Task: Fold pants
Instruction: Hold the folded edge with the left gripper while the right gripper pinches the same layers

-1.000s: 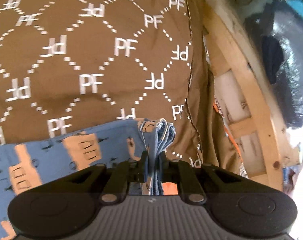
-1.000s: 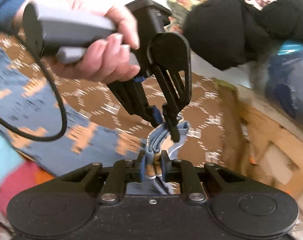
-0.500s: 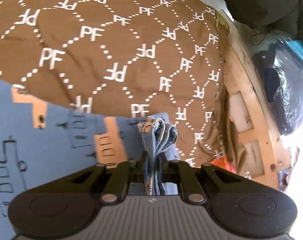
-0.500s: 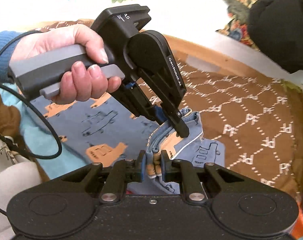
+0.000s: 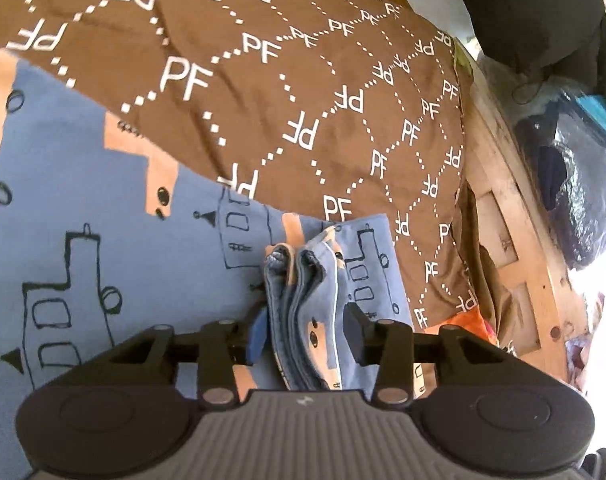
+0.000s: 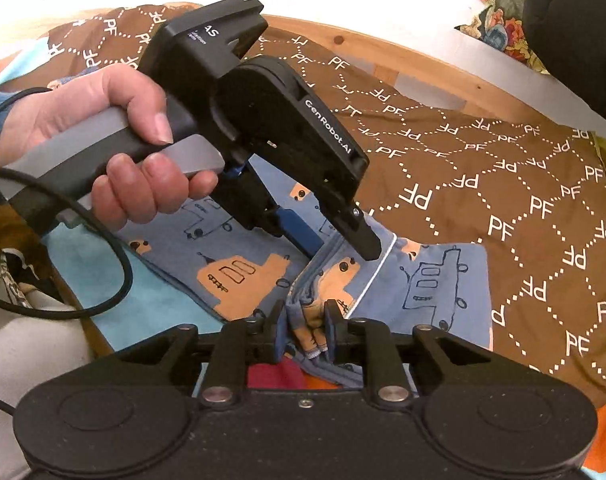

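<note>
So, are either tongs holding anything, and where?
Left tongs have just been opening: pants edge loose between, unheld. Right tongs, opening slightly, flank that edge; grip unclear.

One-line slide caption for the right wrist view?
Left gripper jaws, just opening, straddle the blue printed pants' bunched edge on the brown bedspread; right gripper flanks it nearer.

Soft matt cloth pants (image 5: pixel 83 200) — brown printed cloth cover (image 5: pixel 303 80), bare wood frame (image 5: pixel 515 216).

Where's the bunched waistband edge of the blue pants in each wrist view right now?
Left wrist: bunched waistband edge lies at bottom centre, between the left gripper's parted fingers.
Right wrist: same edge at bottom centre, between the right gripper's fingers.
Shared landmark: brown PF-print bedspread.
</note>
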Demonstrator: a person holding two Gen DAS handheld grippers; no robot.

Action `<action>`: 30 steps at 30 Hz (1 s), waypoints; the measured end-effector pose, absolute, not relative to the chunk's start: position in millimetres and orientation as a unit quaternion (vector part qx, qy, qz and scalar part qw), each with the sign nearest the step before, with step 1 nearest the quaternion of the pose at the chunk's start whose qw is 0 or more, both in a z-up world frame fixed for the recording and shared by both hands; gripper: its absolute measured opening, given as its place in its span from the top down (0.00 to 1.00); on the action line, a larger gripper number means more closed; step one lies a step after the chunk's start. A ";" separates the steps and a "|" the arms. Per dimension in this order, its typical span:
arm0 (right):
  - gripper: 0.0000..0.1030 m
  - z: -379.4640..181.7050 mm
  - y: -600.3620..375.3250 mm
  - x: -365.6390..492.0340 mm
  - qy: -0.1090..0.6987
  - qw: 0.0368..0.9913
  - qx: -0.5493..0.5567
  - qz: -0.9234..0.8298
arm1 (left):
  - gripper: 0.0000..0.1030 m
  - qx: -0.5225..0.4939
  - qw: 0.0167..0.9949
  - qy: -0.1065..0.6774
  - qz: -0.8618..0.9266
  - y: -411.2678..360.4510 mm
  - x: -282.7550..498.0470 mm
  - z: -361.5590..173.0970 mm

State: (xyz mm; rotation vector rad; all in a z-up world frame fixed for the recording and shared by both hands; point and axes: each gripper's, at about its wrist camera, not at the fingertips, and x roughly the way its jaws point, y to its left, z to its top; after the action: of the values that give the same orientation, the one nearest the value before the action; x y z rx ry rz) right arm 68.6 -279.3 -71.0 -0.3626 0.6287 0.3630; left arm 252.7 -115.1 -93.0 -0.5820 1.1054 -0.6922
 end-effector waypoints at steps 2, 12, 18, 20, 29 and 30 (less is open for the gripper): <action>0.79 -71.4 -277.8 68.4 0.305 0.918 -0.185 0.176 | 0.64 -0.269 0.757 0.507 -0.314 -115.0 253.4 -94.5; 0.78 -72.5 -273.8 69.1 0.307 0.915 -0.203 0.167 | 0.84 -0.265 0.768 0.505 -0.292 -111.0 248.7 -98.7; 0.81 -73.0 -271.8 68.0 0.303 0.915 -0.209 0.163 | 0.86 -0.256 0.774 0.500 -0.292 -112.1 246.4 -94.5; 0.84 -72.3 -272.4 66.4 0.298 0.918 -0.209 0.159 | 0.86 -0.253 0.775 0.501 -0.292 -112.6 246.2 -94.1; 0.85 -71.7 -274.6 66.6 0.299 0.920 -0.197 0.157 | 0.87 -0.247 0.778 0.500 -0.288 -112.8 244.8 -93.7; 0.85 -72.0 -274.6 66.8 0.300 0.920 -0.196 0.157 | 0.87 -0.247 0.778 0.501 -0.287 -112.8 244.8 -93.7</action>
State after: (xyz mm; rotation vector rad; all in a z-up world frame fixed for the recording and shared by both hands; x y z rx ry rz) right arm 66.8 -274.6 -72.0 -0.4036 0.6167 0.3224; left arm 244.8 -112.8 -93.7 -0.5351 1.0823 -0.6212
